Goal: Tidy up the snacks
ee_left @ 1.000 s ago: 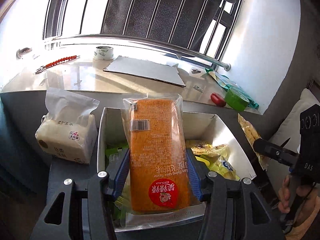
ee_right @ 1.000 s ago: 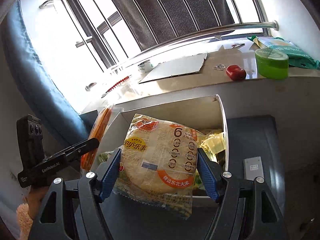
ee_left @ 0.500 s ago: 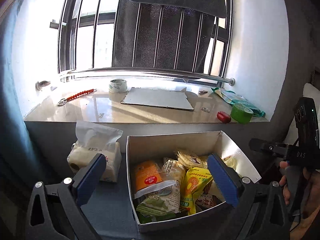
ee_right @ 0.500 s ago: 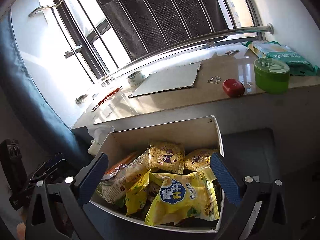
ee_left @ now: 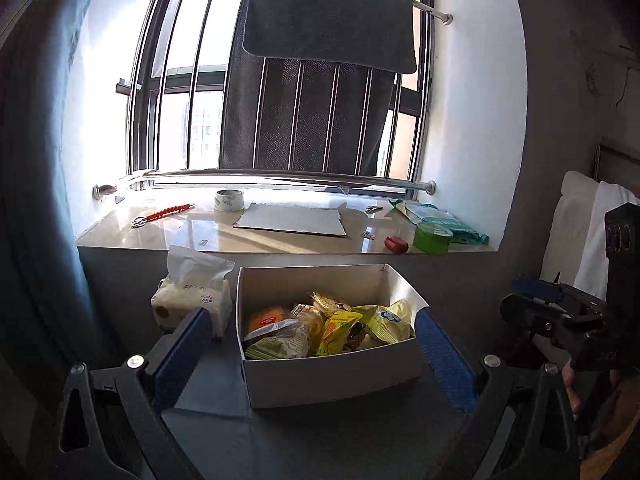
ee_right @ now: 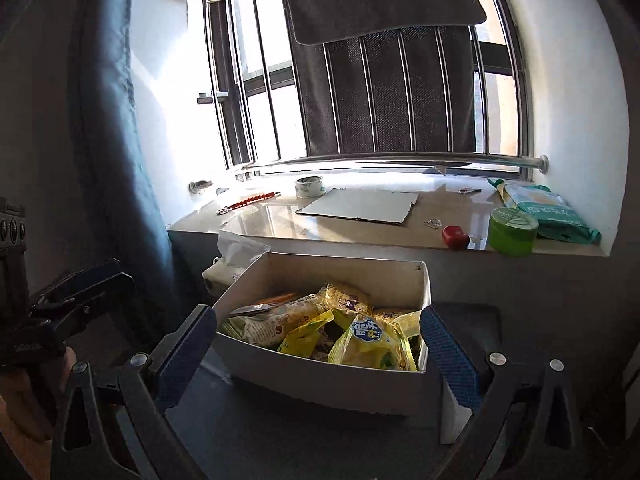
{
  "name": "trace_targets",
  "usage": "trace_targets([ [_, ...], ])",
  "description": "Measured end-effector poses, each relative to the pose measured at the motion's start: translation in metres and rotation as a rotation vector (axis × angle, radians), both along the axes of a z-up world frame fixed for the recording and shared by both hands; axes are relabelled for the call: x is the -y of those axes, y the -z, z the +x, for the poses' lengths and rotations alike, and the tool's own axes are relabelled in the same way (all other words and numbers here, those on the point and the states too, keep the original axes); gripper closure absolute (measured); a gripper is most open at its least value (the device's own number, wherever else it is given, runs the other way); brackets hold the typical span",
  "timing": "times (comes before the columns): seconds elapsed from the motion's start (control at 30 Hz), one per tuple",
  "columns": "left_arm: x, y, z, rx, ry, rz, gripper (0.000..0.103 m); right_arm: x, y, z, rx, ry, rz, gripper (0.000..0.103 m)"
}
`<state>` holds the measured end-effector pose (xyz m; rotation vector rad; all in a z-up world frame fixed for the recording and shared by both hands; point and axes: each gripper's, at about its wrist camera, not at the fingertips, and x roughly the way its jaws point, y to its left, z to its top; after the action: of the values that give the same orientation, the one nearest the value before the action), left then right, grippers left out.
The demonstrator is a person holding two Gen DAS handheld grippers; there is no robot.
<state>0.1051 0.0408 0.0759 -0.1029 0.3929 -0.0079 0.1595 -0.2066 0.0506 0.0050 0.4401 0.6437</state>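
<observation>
In the left wrist view the left gripper (ee_left: 312,354) hangs spread and empty before the white box (ee_left: 332,380) of snacks, whose labels are too small to read, while the right wrist view shows the right gripper (ee_right: 318,352), fingers wide apart, facing a yellow bag (ee_right: 370,344) with blue Chinese lettering
</observation>
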Motion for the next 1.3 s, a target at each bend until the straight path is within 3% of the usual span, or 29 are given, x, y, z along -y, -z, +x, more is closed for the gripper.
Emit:
trace_targets([
  [0.1, 0.014, 0.000, -0.027, 0.008, -0.010, 0.021, 0.000, 0.016, 0.000, -0.025, -0.005, 0.033, 0.009, 0.000],
  [0.27, 0.046, 0.000, -0.062, 0.009, -0.015, 0.073, 0.000, 0.024, 0.001, -0.074, 0.073, 0.026, -0.043, 0.000],
  [0.43, 0.058, 0.005, -0.088, 0.008, 0.015, -0.009, 0.000, 0.023, 0.016, -0.110, 0.111, 0.107, -0.128, 0.000],
  [0.5, 0.064, 0.006, -0.095, 0.010, 0.031, -0.001, 0.000, 0.026, 0.019, -0.119, 0.107, 0.101, -0.125, 0.000],
  [0.73, 0.064, 0.003, -0.107, 0.016, -0.012, 0.008, 0.000, 0.030, 0.011, -0.133, 0.125, 0.089, -0.114, 0.000],
  [1.1, 0.061, 0.008, -0.103, -0.006, -0.013, 0.002, 0.000, 0.044, 0.020, -0.118, 0.034, 0.079, -0.016, 0.000],
  [1.3, 0.061, 0.011, -0.101, -0.022, -0.001, -0.013, 0.000, 0.041, 0.023, -0.115, 0.035, 0.099, -0.036, 0.000],
])
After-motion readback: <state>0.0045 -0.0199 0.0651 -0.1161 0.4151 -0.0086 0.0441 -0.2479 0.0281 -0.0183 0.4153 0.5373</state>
